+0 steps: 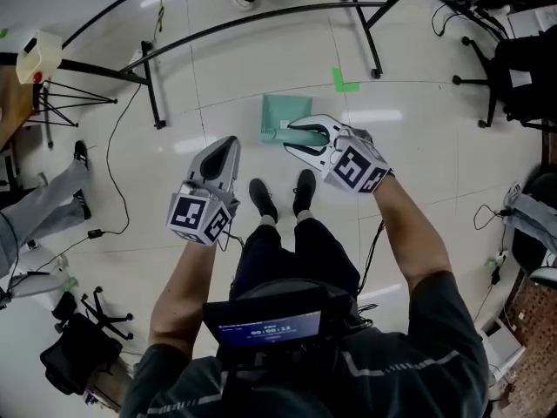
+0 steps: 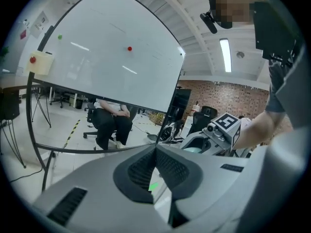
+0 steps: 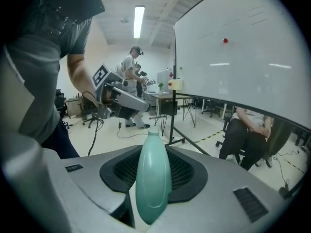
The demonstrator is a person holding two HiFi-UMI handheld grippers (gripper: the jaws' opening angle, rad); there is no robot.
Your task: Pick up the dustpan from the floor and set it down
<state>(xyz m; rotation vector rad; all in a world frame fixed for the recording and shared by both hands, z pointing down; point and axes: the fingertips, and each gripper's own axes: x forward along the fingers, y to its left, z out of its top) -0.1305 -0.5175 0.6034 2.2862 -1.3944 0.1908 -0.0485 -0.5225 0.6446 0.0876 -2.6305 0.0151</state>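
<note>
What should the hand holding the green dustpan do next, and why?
Probably lower the right gripper gently until the dustpan lies flat on the floor. The gripper is clamped on the green handle, and I can't tell that the pan is resting on the floor yet, so letting go now might drop it.

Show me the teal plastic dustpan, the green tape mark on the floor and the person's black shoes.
Teal plastic dustpan [image 1: 283, 113]: head view, on its flat pan.
Green tape mark [image 1: 340, 80]: head view, on the strip's middle.
Black shoes [image 1: 263, 198]: head view, on the left shoe.
</note>
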